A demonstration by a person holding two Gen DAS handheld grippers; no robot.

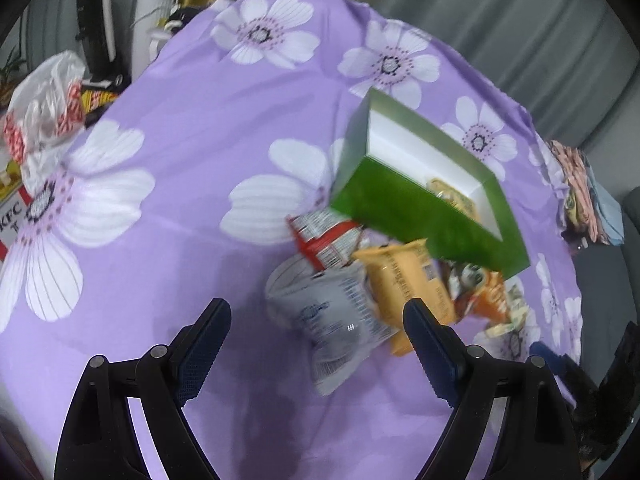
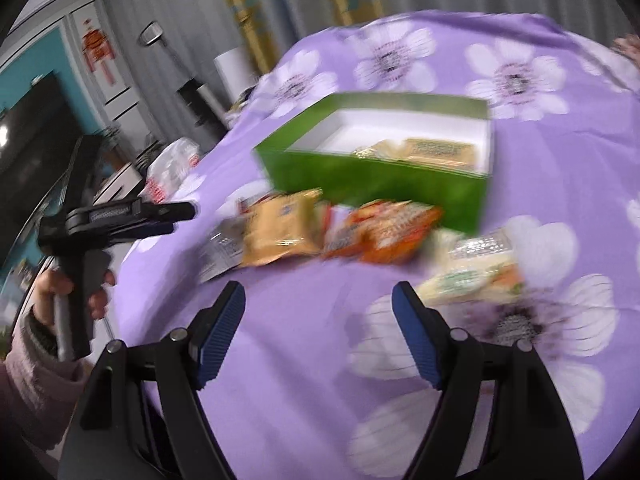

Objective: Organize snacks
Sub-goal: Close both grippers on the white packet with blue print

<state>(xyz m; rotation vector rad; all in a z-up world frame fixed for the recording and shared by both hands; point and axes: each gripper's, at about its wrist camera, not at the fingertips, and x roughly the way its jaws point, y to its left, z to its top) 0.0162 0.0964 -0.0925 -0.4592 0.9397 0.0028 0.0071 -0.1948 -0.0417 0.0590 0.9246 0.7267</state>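
Snacks lie in a loose heap at frame centre on the desk (image 1: 168, 160), which carries a purple flowered cloth. Heap contents: grey packet (image 1: 332, 316), yellow packet (image 1: 404, 284), red packet (image 1: 324, 240), orange packet (image 2: 384, 232), pale packet (image 2: 468, 280). Green box (image 1: 420, 216) stands open just behind the heap, one packet inside. White bag (image 1: 44, 108) lies at upper left, well apart. Left tool (image 1: 316, 344): open, empty, grey packet showing between its fingers. Right tool (image 2: 318, 320): open, empty, above bare cloth. Hand (image 2: 68, 288) grips the left tool's handle.
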